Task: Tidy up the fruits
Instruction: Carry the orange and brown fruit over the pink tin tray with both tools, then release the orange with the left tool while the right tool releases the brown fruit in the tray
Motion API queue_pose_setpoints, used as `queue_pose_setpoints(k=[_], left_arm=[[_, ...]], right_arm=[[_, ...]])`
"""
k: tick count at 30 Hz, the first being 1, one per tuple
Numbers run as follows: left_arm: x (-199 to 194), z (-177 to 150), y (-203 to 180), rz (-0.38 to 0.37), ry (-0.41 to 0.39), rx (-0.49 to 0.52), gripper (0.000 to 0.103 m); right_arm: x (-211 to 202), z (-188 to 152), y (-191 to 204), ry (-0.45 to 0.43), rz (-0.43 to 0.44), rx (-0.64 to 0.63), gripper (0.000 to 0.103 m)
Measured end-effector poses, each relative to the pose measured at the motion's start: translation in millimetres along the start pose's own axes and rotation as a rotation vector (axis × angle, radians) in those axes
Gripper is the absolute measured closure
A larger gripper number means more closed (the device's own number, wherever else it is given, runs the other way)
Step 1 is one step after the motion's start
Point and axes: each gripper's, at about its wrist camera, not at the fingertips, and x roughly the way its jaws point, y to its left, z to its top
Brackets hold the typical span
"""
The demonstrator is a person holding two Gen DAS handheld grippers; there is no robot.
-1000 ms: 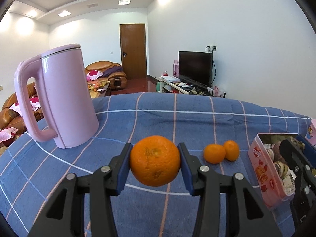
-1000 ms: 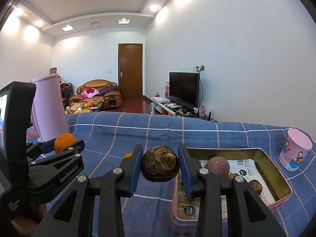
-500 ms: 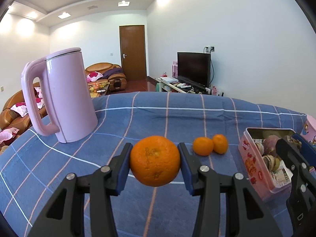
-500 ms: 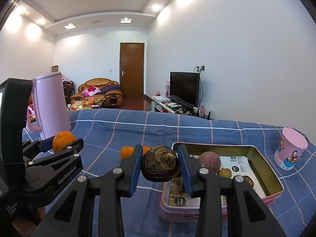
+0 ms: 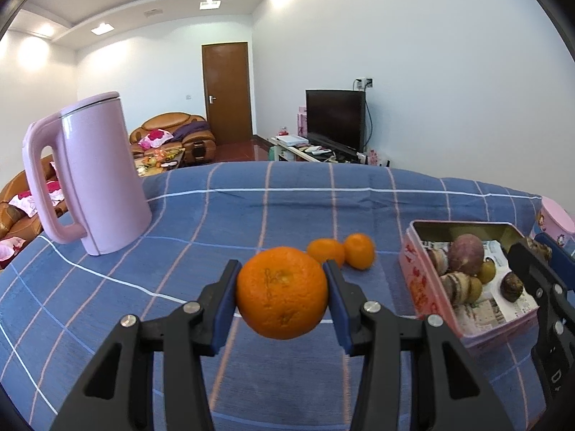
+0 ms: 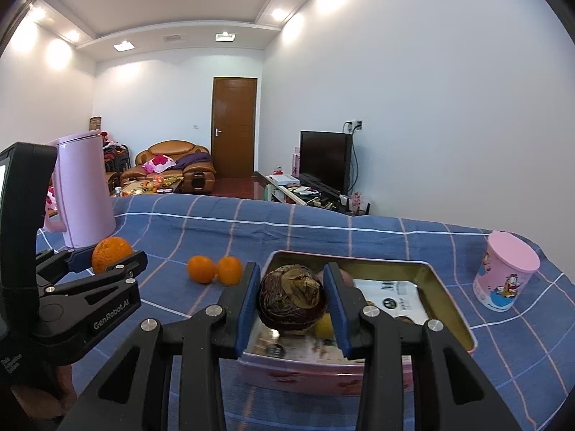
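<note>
My left gripper is shut on a large orange and holds it above the blue checked tablecloth, left of the pink tin. It also shows in the right wrist view. My right gripper is shut on a dark brown wrinkled fruit over the near left part of the tin. The tin holds several dark and yellowish fruits. Two small oranges lie side by side on the cloth left of the tin; the right wrist view shows them too.
A tall pink kettle stands at the far left of the table. A pink cartoon cup stands right of the tin. Behind the table are a sofa, a door and a TV.
Both grippers have moved forward and down toward the tin with their fruits still held. The dark fruit is now over the tin's near left part.
</note>
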Motion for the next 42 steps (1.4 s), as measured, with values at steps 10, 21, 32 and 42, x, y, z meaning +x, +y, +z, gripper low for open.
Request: queue_pose_setpoints(k=[10,21,32,42], left_arm=[[-0.5,-0.3,-35.9,-0.047,0.008,0.029,0.055],[-2.1,0.8,-70.1,-0.081,0.001,0.070,0.054],[2.1,5.8,-107.1,-0.154,0.003,0.105,0.054],[25.5,5.3,-151.7,-0.395,0.159,0.203,0.054]], right_arm=[[-0.2,-2.0,-28.6,-0.003,-0.032,-0.007,0.064],[4.2,-2.5,-67.3,0.005,-0.074,0.011,0.064],[8.0,-2.4,-98.2,0.017,-0.119,0.049,0.064],[21.3,-2.7,-122.7,0.071,-0.098,0.155,0.064]])
